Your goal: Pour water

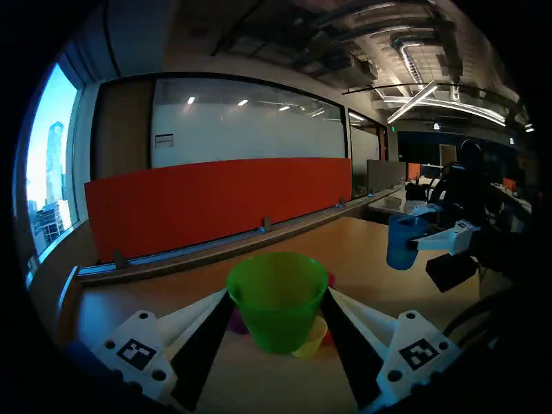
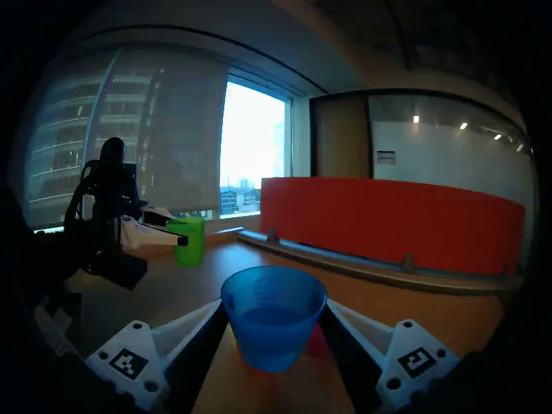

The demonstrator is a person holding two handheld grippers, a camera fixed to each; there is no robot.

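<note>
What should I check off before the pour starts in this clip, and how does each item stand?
1. Left gripper shut on green cup: ok, both fingers press its sides.
2. Right gripper shut on blue cup: ok.
3. Water in blue cup: ok, a level shows through its wall.
4. Both cups upright: ok.
5. Blue cup's rim over green cup: not ok, they are well apart.
6. Green cup empty: cannot tell.

Dim interior, blown-out window (image 2: 253, 155) glare, ceiling strips (image 1: 412, 102), fisheye-bent edges.
</note>
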